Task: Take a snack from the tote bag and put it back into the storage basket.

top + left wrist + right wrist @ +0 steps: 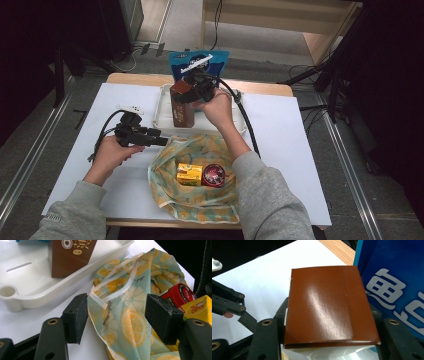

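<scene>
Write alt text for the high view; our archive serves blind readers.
The right hand-held gripper grips a brown carton upright in a white tray; the left one sits at a lemon-print cloth bag.

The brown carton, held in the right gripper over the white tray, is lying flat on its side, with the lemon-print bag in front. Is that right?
Not quite. The brown carton stands upright in the white tray, as the high view shows. The right gripper does grip it near its top, and the lemon-print bag lies in front.
</scene>
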Motion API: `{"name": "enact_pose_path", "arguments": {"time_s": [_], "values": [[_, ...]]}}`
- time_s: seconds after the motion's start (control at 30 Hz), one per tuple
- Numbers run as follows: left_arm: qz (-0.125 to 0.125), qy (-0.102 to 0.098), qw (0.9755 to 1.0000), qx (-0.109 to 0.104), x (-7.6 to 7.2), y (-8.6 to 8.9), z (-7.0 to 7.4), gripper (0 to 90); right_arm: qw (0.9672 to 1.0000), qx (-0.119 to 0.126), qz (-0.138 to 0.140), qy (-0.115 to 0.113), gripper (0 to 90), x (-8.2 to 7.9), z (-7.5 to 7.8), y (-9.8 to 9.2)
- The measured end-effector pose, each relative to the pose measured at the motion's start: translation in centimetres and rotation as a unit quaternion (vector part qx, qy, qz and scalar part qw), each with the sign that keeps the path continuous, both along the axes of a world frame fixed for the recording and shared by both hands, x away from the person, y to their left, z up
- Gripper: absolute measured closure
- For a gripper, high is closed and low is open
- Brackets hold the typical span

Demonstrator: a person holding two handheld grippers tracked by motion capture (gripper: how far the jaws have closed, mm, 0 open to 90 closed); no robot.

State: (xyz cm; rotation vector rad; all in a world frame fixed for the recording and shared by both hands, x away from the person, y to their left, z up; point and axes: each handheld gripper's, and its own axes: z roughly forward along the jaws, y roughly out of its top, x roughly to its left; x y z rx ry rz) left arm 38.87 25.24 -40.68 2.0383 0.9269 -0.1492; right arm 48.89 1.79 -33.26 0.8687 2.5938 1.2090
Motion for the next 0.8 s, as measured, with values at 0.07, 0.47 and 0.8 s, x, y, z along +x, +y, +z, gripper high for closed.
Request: {"name": "enact_pose_path", "arguments": {"time_s": [0.07,0.47,0.8], "values": [[0.000,0.000,1.0000,0.000,0.0,0.0,0.0,35.5,1.0000,0.001,0.000,0.001,44.0,0.0,-0.1,-0.1],[0.001,0.000,1.0000,0.000,0.0,0.0,0.0,35.6,0.9998,0.020,0.002,0.001,44.5,-0.5,-0.5,-2.0],[0.000,0.000,1.0000,-0.001,0.0,0.0,0.0,35.6,0.9998,0.017,0.010,-0.001,44.6,-0.9,-0.7,-3.6]]}}
